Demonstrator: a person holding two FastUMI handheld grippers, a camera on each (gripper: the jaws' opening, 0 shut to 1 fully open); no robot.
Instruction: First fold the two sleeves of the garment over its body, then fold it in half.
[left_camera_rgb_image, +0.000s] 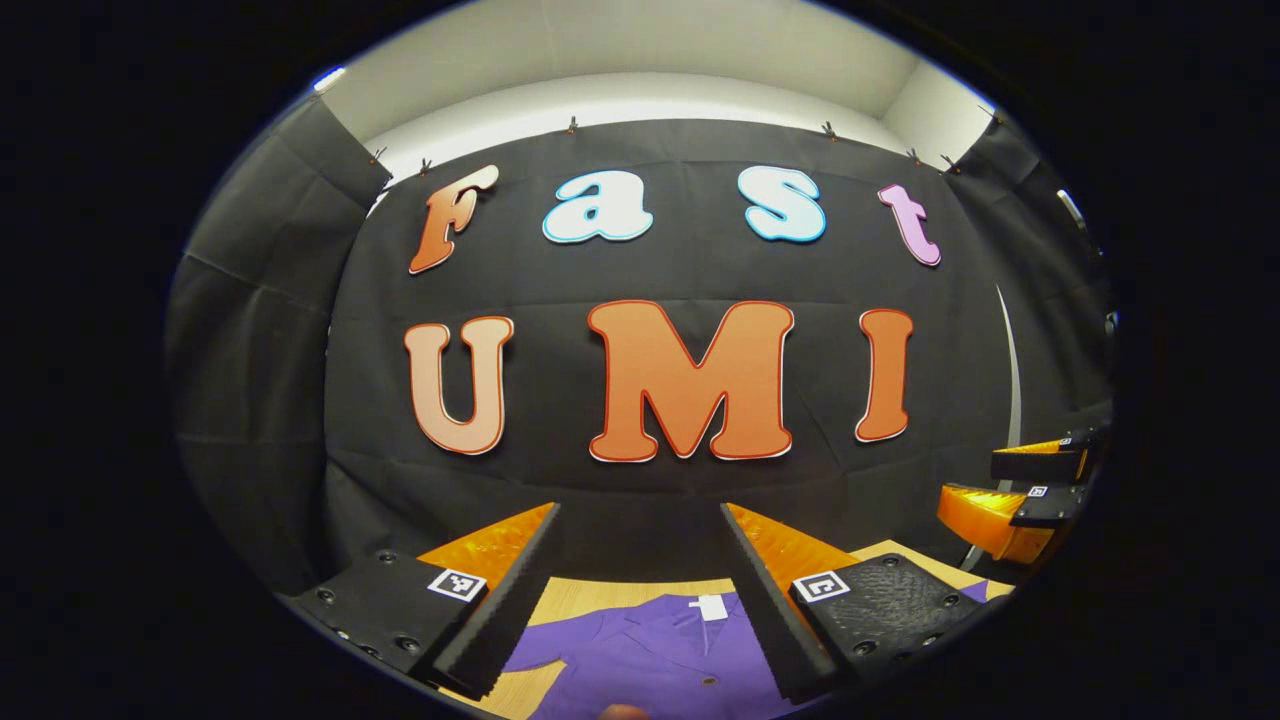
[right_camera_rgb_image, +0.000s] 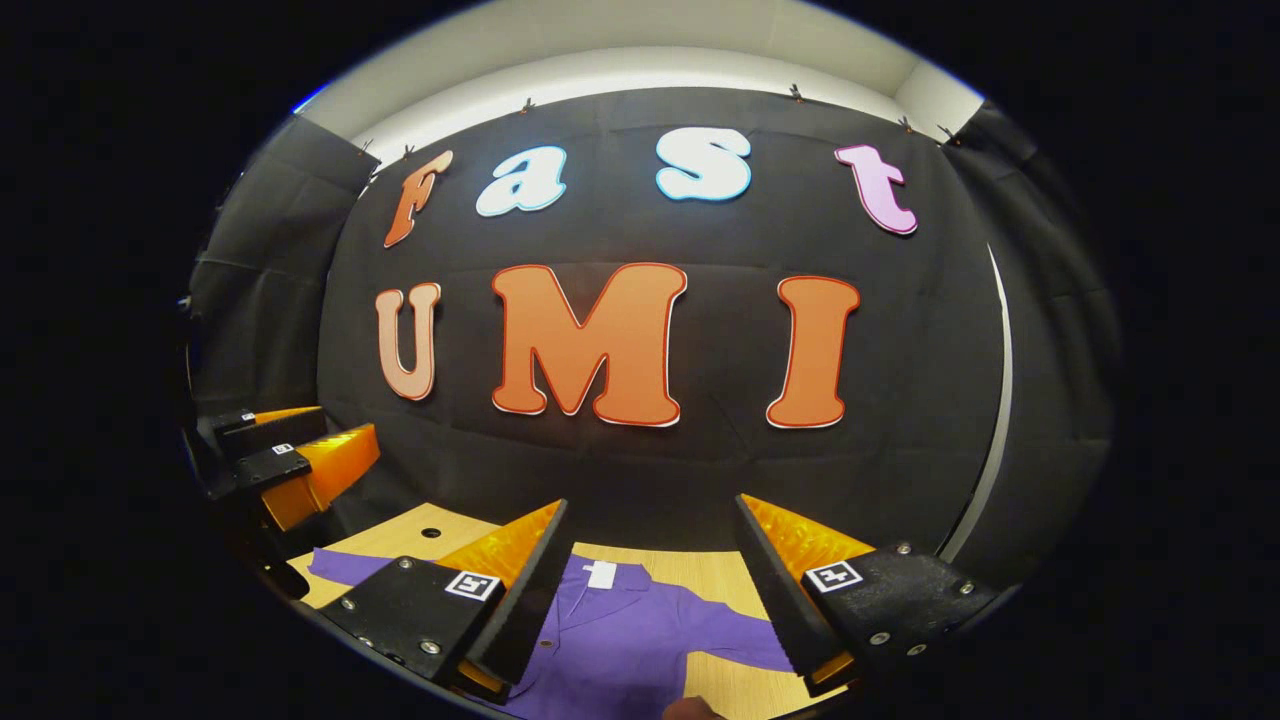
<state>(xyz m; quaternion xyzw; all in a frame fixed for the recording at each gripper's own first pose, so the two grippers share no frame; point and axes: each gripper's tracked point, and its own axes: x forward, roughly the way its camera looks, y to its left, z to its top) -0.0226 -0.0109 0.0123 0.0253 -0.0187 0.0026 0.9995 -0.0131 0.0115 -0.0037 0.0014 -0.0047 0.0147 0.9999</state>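
Both hand-held grippers held level above a purple garment spread on the table.

In the left gripper view, the left hand-held gripper (left_camera_rgb_image: 640, 590) points forward at the booth wall, fingers wide apart and holding nothing; between them at the bottom of the frame lies the purple garment (left_camera_rgb_image: 660, 655) with its collar and white tag (left_camera_rgb_image: 711, 606), its lower part cut off. The right hand-held gripper (left_camera_rgb_image: 1035, 485) shows at the right edge, partly hidden. In the right gripper view, the right hand-held gripper (right_camera_rgb_image: 650, 600) also spreads wide, empty, over the garment (right_camera_rgb_image: 620, 640) on the table (right_camera_rgb_image: 725, 575); one sleeve (right_camera_rgb_image: 335, 567) reaches toward lower left, where the left hand-held gripper (right_camera_rgb_image: 290, 455) hovers.
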